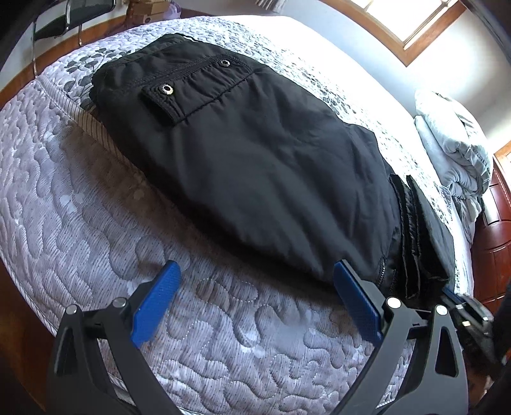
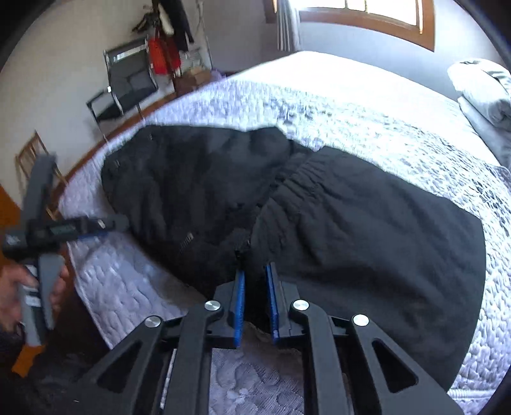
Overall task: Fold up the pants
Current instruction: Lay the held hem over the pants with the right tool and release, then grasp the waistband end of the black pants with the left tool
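Observation:
Black pants [image 1: 249, 153] lie folded on the quilted mattress [image 1: 64, 207], the waistband with its metal eyelets at the far end. My left gripper [image 1: 255, 266] stands wide open at the near hem, its right fingertip [image 1: 341, 271] against the cloth edge and nothing between the pads. In the right wrist view the pants [image 2: 351, 223] fill the middle, and my right gripper [image 2: 255, 271] is shut on a pinch of black cloth at their near edge. The left gripper [image 2: 111, 225] shows at the left there, held by a hand [image 2: 19, 287].
Folded grey bedding [image 1: 453, 150] is stacked at the far right of the mattress. Red-brown wooden furniture [image 1: 498, 230] stands beyond the bed's right side. A black chair [image 2: 127, 83] and hanging clothes [image 2: 166, 48] stand past the far left corner, under a bright window [image 2: 367, 12].

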A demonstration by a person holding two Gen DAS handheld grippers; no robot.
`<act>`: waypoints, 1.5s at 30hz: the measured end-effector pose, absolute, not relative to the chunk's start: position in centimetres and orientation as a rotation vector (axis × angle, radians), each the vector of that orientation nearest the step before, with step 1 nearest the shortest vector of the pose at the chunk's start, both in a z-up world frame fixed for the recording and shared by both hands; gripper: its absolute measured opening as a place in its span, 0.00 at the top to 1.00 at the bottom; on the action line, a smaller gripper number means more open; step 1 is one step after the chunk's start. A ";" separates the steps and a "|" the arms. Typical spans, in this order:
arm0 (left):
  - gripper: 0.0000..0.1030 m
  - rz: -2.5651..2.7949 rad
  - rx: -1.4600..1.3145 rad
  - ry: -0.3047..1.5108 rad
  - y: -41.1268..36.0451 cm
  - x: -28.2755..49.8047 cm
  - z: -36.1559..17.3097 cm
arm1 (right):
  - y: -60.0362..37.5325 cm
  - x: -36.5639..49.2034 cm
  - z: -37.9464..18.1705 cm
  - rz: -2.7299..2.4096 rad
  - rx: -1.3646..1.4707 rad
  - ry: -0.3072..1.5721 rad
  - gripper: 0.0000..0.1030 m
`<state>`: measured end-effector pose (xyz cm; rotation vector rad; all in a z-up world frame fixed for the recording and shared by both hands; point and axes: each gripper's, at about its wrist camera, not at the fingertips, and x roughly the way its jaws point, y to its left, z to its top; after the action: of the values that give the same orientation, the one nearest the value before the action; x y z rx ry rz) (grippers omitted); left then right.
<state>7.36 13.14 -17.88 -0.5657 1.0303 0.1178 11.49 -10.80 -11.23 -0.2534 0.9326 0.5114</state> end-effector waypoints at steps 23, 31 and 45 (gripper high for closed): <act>0.06 0.223 -0.482 1.020 17.9 7.8 -14.6 | -24.4 10.8 -7.3 0.261 0.057 0.841 0.55; 0.07 0.286 -0.719 0.972 25.5 6.9 -14.9 | -30.0 9.8 -8.0 0.135 0.157 0.834 0.53; 0.06 0.276 -1.063 0.880 29.8 9.7 -19.4 | -27.8 10.4 -8.8 0.146 0.068 0.861 0.53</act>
<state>9.66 29.76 -19.35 -1.0633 0.8801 0.2757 10.44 -27.79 -8.77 0.0676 0.8606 0.1460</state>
